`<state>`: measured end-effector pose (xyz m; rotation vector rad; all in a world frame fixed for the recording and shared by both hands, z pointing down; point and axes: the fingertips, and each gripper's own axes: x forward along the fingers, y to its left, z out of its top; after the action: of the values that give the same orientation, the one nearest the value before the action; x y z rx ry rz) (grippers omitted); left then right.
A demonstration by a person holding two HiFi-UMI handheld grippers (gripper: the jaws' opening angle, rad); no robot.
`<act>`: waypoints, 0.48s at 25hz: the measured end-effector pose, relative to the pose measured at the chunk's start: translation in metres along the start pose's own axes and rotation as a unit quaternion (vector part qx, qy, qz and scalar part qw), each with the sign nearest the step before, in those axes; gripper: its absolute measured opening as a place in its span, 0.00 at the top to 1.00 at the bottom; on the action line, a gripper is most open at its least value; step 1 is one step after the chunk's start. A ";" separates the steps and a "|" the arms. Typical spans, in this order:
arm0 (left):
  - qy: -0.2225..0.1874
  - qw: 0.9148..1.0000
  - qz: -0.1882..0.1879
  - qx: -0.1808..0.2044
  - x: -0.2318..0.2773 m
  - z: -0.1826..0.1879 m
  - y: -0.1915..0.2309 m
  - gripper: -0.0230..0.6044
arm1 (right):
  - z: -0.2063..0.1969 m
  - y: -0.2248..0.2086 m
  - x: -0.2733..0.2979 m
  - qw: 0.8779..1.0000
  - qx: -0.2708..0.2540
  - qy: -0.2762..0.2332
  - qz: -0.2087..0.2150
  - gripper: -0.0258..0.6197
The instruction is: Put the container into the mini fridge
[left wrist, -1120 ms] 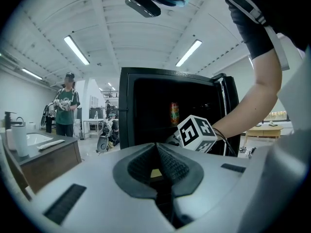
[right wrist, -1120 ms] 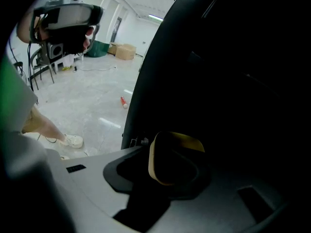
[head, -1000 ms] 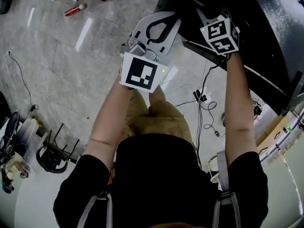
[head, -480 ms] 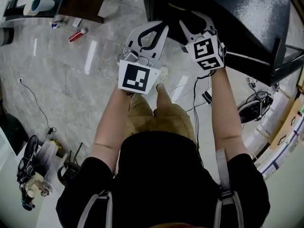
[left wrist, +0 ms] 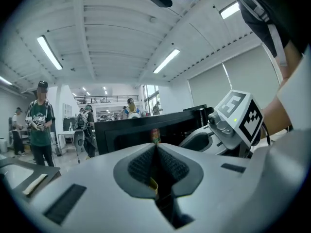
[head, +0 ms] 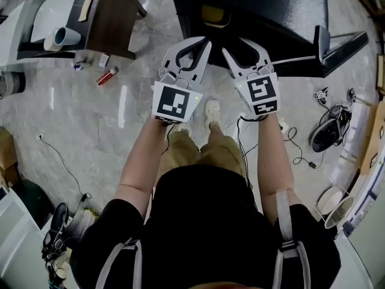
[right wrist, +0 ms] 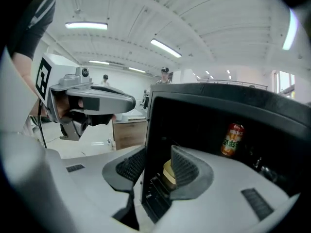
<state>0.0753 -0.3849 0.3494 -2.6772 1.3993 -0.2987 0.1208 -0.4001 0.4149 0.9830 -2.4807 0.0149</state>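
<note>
Now at upper centre the right gripper (head: pixel 239 46) has just been opening its jaws, nothing between them; the left gripper (left wrist: pixel 155 147) is clenched, empty.

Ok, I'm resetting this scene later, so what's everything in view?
Black mini fridge: one, open, ahead of both grippers.
Tan round container: one, inside the fridge.
Red drink can: one, inside the fridge.
Red tube: one, on the grey floor, left.
Brown wooden table: one, far left.
Black cables: several, floor, right.
Bystanders: several, background.
Left gripper: one, white, jaws shut, empty.
Right gripper: one, white, jaws apart, just been opening, nothing gripped.
</note>
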 end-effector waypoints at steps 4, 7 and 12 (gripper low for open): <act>-0.005 0.999 -0.031 0.007 -0.020 0.034 -0.011 0.92 | 0.029 0.005 -0.036 0.999 0.021 -0.018 -0.027 0.72; -0.003 0.999 -0.044 0.014 -0.042 0.051 -0.019 0.92 | 0.051 0.023 -0.064 0.999 0.022 -0.028 -0.039 0.73; -0.008 0.998 -0.066 0.019 -0.078 0.074 -0.028 0.92 | 0.081 0.058 -0.099 0.998 0.018 -0.044 -0.046 0.73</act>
<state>0.0713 -0.3048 0.2728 -2.7404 1.2029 -0.3115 0.1117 -0.3078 0.3097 1.1339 -2.5203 -0.0137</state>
